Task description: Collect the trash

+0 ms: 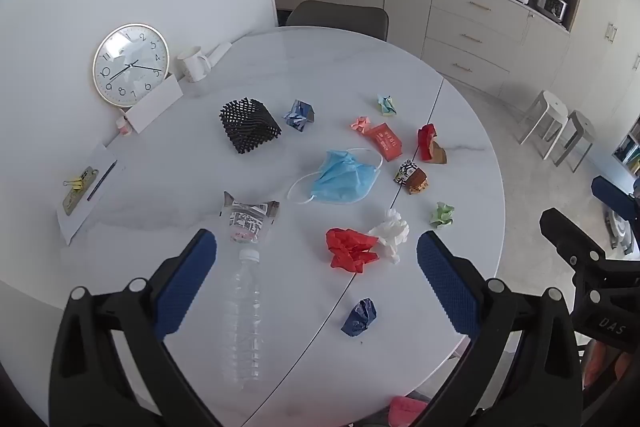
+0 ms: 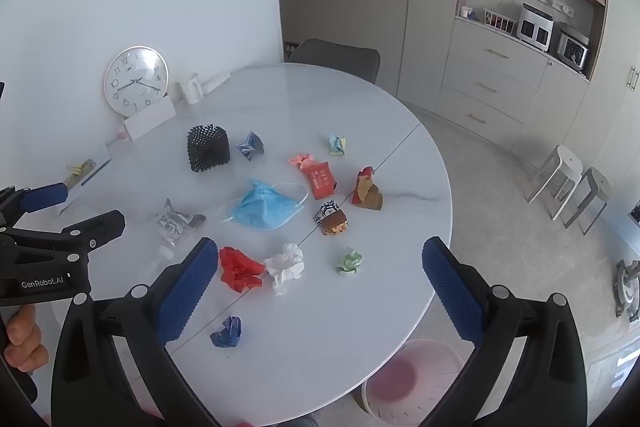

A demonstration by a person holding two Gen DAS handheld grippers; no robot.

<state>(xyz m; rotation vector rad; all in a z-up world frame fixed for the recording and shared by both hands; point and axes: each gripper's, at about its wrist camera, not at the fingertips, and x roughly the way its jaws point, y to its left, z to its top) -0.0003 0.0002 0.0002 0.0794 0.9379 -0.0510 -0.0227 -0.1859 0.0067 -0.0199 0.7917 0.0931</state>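
A kitchen-like room with pale cabinets holds a round white marble table (image 1: 160, 155) strewn with litter. Near its middle lies a blue face mask (image 1: 344, 177), with an orange-red packet (image 1: 386, 141) just beyond it. Toward the near edge sit a crumpled red paper (image 1: 350, 249) touching a white tissue wad (image 1: 391, 233), and a dark blue wad (image 1: 359, 317). An empty clear plastic bottle (image 1: 244, 311) lies at the near-left edge. A pink bin (image 2: 416, 379) stands on the floor under the near-right edge. The left gripper (image 1: 316, 281) and right gripper (image 2: 320, 285) both hover with jaws spread wide, holding nothing.
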